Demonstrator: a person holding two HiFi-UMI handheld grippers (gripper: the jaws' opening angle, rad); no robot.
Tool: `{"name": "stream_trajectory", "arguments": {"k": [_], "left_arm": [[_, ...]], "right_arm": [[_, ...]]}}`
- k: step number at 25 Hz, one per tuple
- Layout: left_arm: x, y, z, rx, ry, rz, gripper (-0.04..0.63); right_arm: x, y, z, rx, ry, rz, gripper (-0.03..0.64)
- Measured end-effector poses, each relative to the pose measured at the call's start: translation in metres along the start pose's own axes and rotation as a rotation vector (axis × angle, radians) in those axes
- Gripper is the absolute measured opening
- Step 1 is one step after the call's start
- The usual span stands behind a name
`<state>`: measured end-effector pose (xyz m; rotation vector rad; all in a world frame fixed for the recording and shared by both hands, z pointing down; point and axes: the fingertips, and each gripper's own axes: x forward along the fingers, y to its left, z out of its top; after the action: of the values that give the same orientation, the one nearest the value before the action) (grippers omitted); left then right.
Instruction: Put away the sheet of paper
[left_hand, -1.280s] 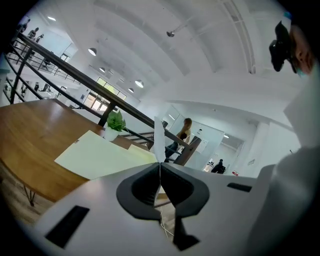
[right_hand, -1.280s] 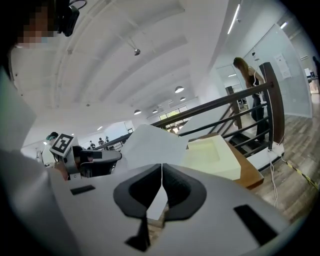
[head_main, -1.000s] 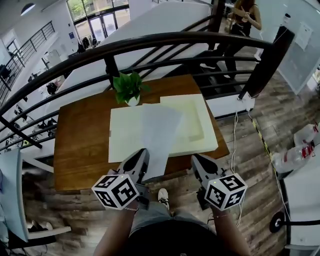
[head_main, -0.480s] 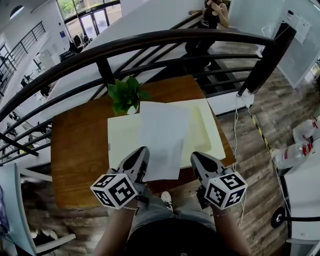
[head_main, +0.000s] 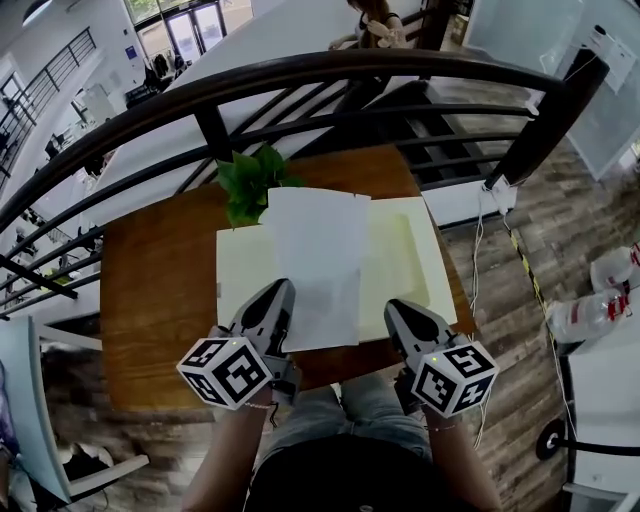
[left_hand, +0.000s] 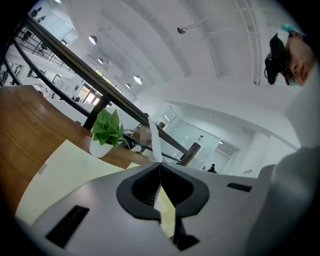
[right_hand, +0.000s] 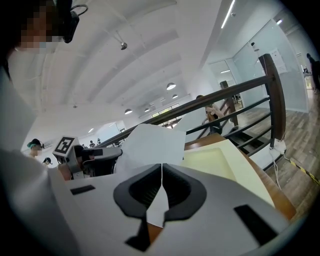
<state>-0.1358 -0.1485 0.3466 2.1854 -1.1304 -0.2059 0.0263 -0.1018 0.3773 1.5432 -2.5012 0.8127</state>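
A white sheet of paper (head_main: 315, 265) hangs over an open pale yellow folder (head_main: 405, 255) on the wooden table (head_main: 150, 290). My left gripper (head_main: 278, 290) is shut on the sheet's near left edge. In the left gripper view the paper (left_hand: 152, 140) stands up thin between the closed jaws of the left gripper (left_hand: 160, 165). My right gripper (head_main: 398, 306) is shut with nothing in it, over the folder's near right part, just right of the sheet. The right gripper view shows the sheet (right_hand: 155, 145) beyond the right gripper (right_hand: 161, 165) and the left gripper's marker cube (right_hand: 64, 145).
A small potted plant (head_main: 250, 180) stands at the table's far edge, just behind the folder. A dark curved railing (head_main: 300, 80) runs behind the table. A person stands beyond it, at the top of the head view. The table's near edge is by my legs. Cables hang at the right.
The sheet, still in my left gripper, has moved farther over the folder and turned squarer to it. Both grippers kept their places near the table's front edge.
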Motion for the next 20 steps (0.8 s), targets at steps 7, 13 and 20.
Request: {"name": "stream_trajectory", "arguments": {"k": [7, 13, 20], "left_arm": [[0.007, 0.019, 0.004, -0.031, -0.023, 0.079, 0.020], [0.017, 0.032, -0.012, -0.071, 0.013, 0.123, 0.020], [0.021, 0.049, -0.022, -0.102, 0.031, 0.180, 0.020]], "right_arm": [[0.022, -0.006, 0.002, 0.015, 0.038, 0.043, 0.028], [0.031, -0.019, 0.005, 0.015, 0.056, 0.060, 0.028], [0.038, -0.028, 0.000, 0.027, 0.090, 0.076, 0.028]]}}
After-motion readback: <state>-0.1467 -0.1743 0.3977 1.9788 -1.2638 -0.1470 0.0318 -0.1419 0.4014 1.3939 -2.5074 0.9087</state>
